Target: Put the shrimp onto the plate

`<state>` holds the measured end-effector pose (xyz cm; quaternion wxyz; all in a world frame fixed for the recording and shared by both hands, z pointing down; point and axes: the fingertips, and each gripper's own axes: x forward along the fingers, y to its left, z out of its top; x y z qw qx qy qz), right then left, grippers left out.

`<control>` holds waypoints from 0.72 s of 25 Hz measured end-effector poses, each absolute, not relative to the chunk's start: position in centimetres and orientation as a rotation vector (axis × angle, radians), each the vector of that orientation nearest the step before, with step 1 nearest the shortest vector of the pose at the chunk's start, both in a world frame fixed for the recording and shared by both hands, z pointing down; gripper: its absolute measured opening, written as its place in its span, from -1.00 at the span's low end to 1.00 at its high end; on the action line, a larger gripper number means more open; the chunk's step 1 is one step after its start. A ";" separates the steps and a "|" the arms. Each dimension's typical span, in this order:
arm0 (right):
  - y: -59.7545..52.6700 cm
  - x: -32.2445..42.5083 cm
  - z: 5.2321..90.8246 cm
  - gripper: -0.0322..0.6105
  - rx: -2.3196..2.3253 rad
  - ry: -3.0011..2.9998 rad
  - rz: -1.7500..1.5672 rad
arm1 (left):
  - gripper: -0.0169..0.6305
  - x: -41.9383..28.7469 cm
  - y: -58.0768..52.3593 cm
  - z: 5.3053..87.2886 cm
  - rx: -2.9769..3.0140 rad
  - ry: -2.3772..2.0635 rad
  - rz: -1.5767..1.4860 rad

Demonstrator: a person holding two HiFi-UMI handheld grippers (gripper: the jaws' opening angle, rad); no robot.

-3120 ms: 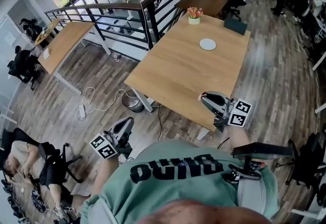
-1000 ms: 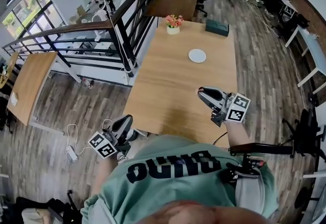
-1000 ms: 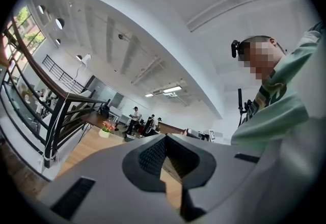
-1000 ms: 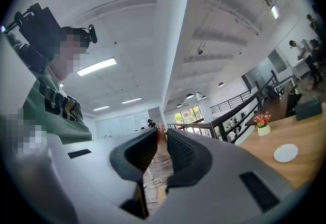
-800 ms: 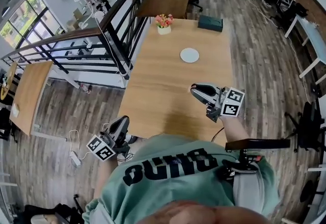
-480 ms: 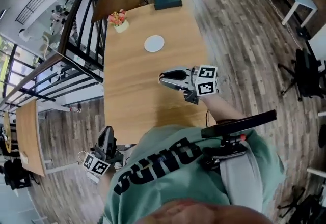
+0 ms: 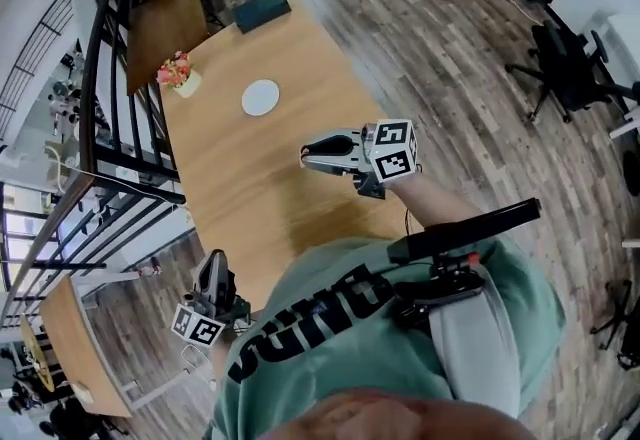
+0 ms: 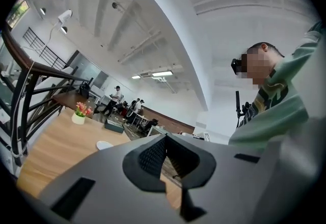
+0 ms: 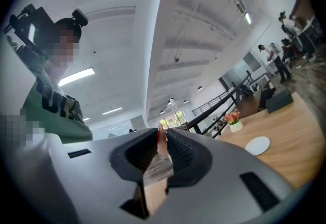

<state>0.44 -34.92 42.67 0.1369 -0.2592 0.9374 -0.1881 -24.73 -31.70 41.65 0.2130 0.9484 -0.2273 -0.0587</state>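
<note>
Left claw (image 7: 212, 263) is down low at the person's side, by the near left corner of the worktop (image 7: 240, 183). Its own view shows the jaws pressed together at the tips, w/ just a bit of worktop wood showing thru the slit below them.

Right claw (image 7: 305, 156) is held out above the near half of the worktop and points roughly along it toward the far end. Can't tell if it touches the wood. In its own view the jaws are almost closed on a thin pinkish-orange sliver. That's the shrimp (image 9: 161, 139) afaict, pinched right at the tips w/ only a little of it showing. From the head view it's too small to make out tbh.

Further along, the plate (image 7: 261, 97) sits on the worktop. It's white and round, and well apart from the right claw.

Past that there's a flower pot (image 7: 182, 78) w/ pink and orange blooms near the left edge, then a dark box (image 7: 262, 9) at the far end. Black railing (image 7: 130, 186) runs along the worktop's left side.
</note>
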 end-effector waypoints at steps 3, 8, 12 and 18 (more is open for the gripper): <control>-35.7 -2.6 41.9 -0.70 -0.850 2.706 -0.535 | -0.93 -27.4 -34.0 42.4 2.643 -0.527 -0.196; -36.2 -10.7 40.6 -0.70 -0.917 2.756 -0.531 | -0.93 -34.0 -35.9 42.9 2.694 -0.439 -0.216; -37.9 -16.8 39.6 -0.70 -0.907 2.832 -0.547 | -0.93 -38.3 -37.7 43.7 2.704 -0.410 -0.243; -40.3 -19.9 38.6 -0.70 -0.893 2.939 -0.552 | -0.93 -39.8 -38.7 47.4 2.623 -0.407 -0.290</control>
